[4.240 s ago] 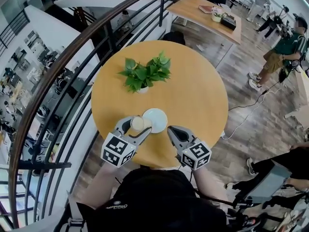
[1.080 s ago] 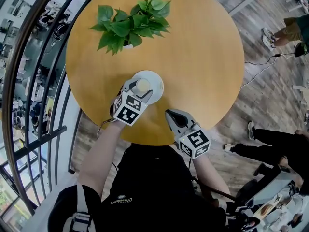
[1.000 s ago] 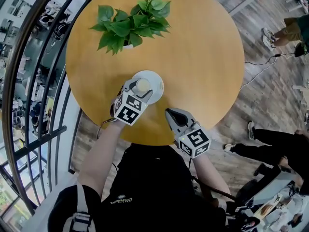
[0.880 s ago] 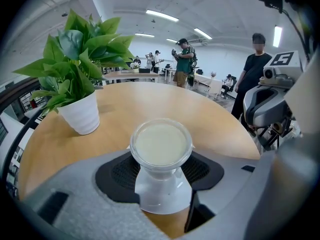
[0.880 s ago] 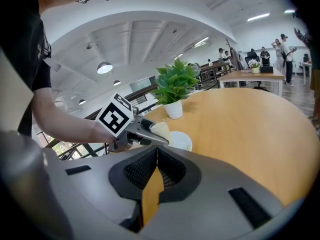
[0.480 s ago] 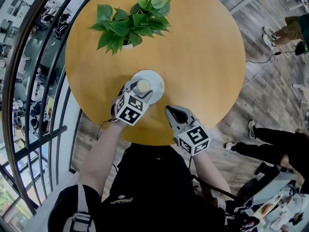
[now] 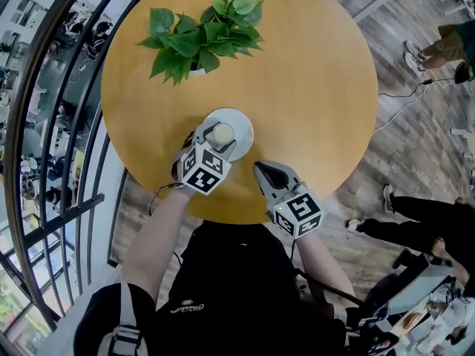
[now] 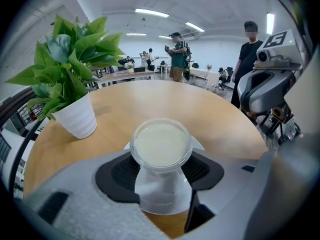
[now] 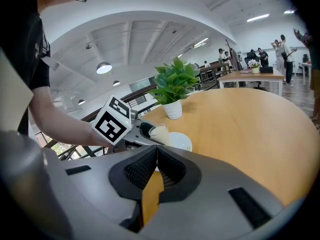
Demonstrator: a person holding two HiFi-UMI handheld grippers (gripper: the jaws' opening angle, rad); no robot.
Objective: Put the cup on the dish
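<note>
A clear plastic cup of pale milky drink sits between the pads of my left gripper, which is shut on it. The cup is upright over the near-left part of a white dish on the round wooden table. In the left gripper view the cup fills the gap between the black pads, and the dish shows just behind it. Whether the cup's base rests on the dish I cannot tell. My right gripper hovers shut and empty by the table's near edge, right of the dish; its pads meet.
A potted green plant in a white pot stands on the table beyond the dish. A dark metal railing curves along the left. People stand on the wooden floor at the far right.
Since four seconds ago the cup has gone from the dish's left edge to above the dish. Over the last second the left gripper and cup barely shifted; the right gripper edged slightly.
</note>
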